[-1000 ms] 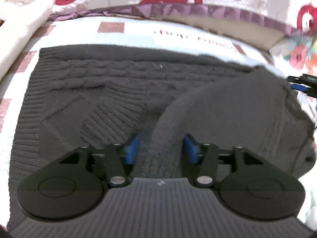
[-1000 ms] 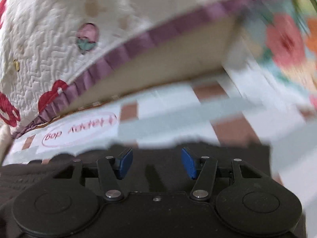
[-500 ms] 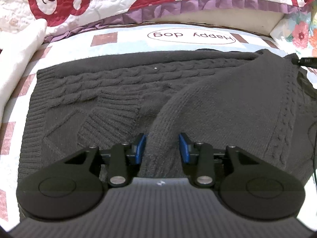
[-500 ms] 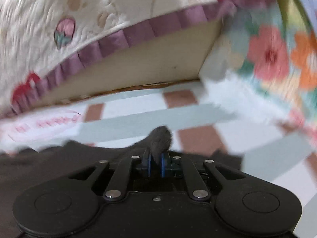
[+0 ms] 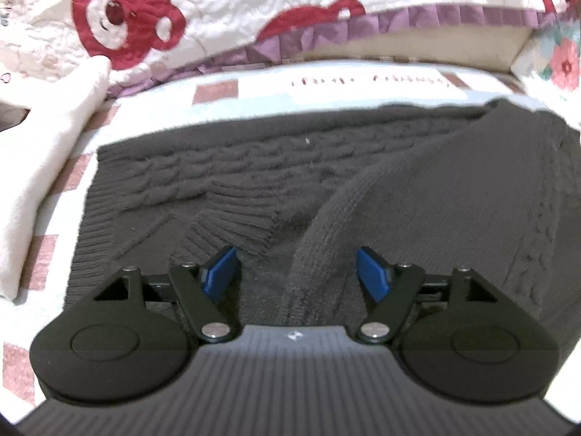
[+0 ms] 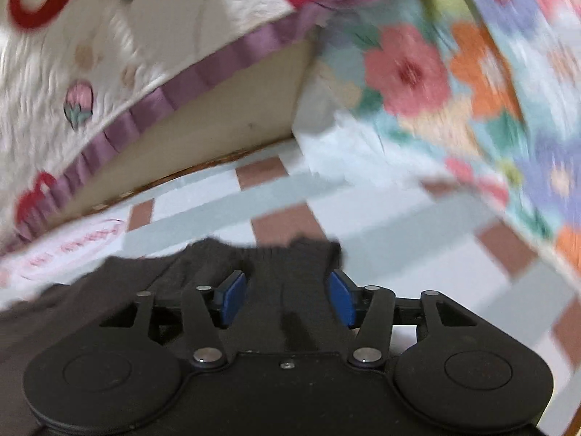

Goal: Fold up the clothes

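Currently: dark cable-knit sweater (image 5: 254, 167) lies spread on checked sheet (image 5: 218, 91), one part folded over on right. Left gripper (image 5: 297, 270) jaws just opened, stand apart, knit fold between pads untouched. Right gripper (image 6: 287, 299) jaws just opened, clear of ribbed edge (image 6: 287, 254) lying between them. Bear-print quilt (image 5: 218, 7) behind.

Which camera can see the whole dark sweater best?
The left wrist camera. It shows the dark sweater spread across the checked bed sheet, with its cable pattern, ribbed hem and folded-over part. The right wrist camera shows only a blurry ribbed edge lying between the open right claw.
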